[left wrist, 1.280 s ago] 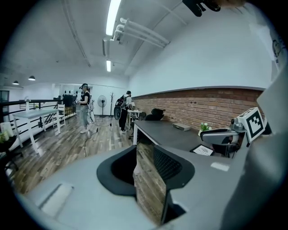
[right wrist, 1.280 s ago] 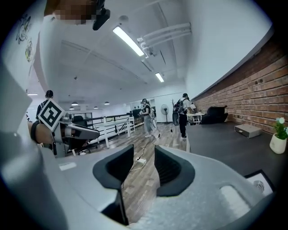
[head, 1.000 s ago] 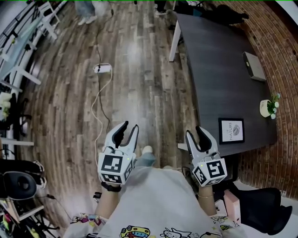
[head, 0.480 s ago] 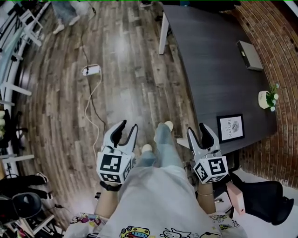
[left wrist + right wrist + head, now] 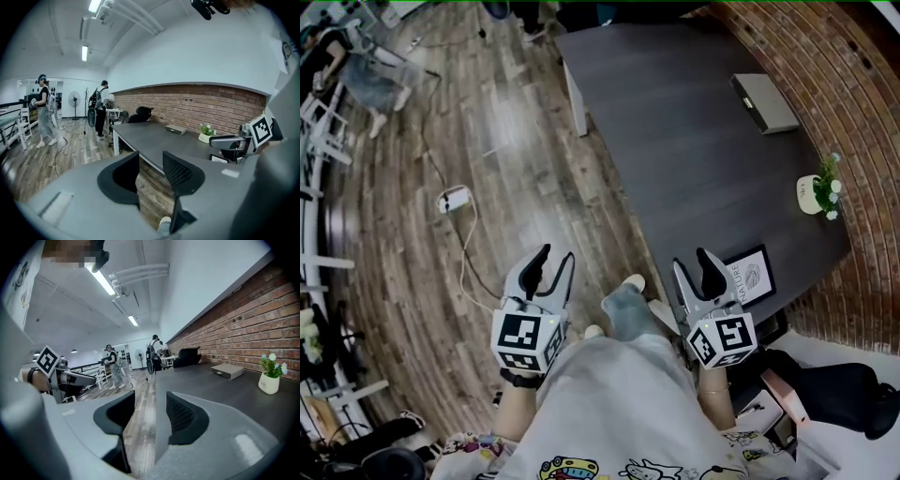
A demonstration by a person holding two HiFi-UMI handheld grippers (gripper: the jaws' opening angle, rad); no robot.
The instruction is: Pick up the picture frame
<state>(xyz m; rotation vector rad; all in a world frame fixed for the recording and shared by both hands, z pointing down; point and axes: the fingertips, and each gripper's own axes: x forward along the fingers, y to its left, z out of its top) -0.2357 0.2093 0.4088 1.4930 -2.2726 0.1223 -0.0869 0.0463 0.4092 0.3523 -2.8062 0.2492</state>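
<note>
Picture frame (image 5: pixel 748 277) is left untouched: the left hand-held gripper (image 5: pixel 558 255) and the right hand-held gripper (image 5: pixel 692 262) are both seen with jaws opening wide and nothing between them. The frame is laid flat and face up at the near right corner of the desk (image 5: pixel 675 141), and it looks almost square, so its long axis cannot be told. It is found just right of the right hand-held gripper's tips, apart from them, and well right of the left one.

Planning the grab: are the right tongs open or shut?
Open and opening: the right gripper shows a clear gap between its tongs, nothing in it.
</note>
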